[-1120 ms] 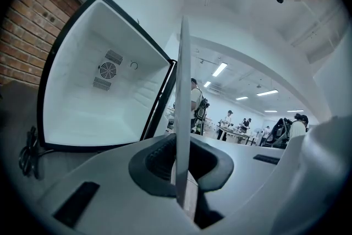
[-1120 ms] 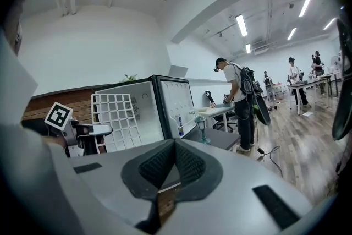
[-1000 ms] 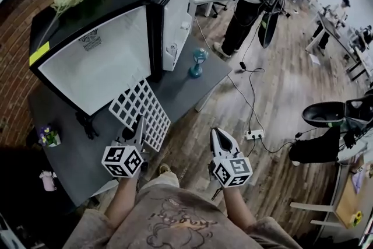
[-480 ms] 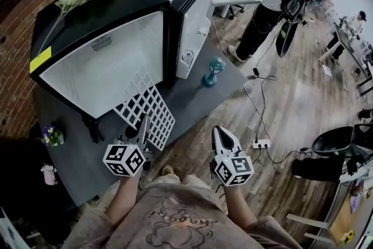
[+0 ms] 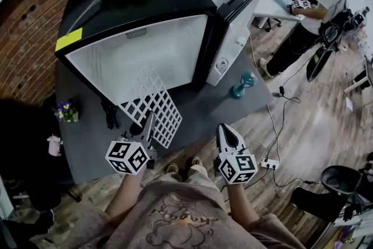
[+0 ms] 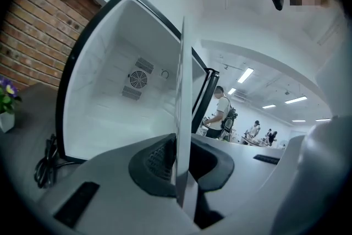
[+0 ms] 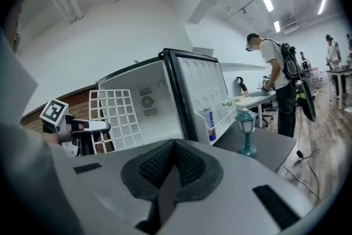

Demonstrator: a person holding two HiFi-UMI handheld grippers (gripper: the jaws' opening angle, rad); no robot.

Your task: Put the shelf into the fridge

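The white grid shelf [image 5: 150, 104] is held on edge by my left gripper [image 5: 149, 125], which is shut on its near edge; in the left gripper view the shelf [image 6: 182, 113] shows as a thin upright slab between the jaws. It stands just in front of the open black fridge [image 5: 145, 55], whose white inside [image 6: 121, 96] is bare. My right gripper [image 5: 227, 136] is shut with nothing in it, off to the right of the shelf. From the right gripper view I see the shelf [image 7: 114, 118] and the left gripper [image 7: 71, 128] before the fridge [image 7: 159, 102].
The fridge door [image 5: 236, 32] stands open to the right with a can [image 7: 208, 123] in its rack. A teal lantern [image 5: 242, 83] stands on the dark table [image 5: 192, 108]. Small flower pots [image 5: 65, 112] sit left; a person [image 5: 317, 14] stands at a far desk.
The head view has swung left and closer, so the fridge now fills the middle. The left gripper still holds the shelf, now nearer the fridge opening; the right gripper stays shut.
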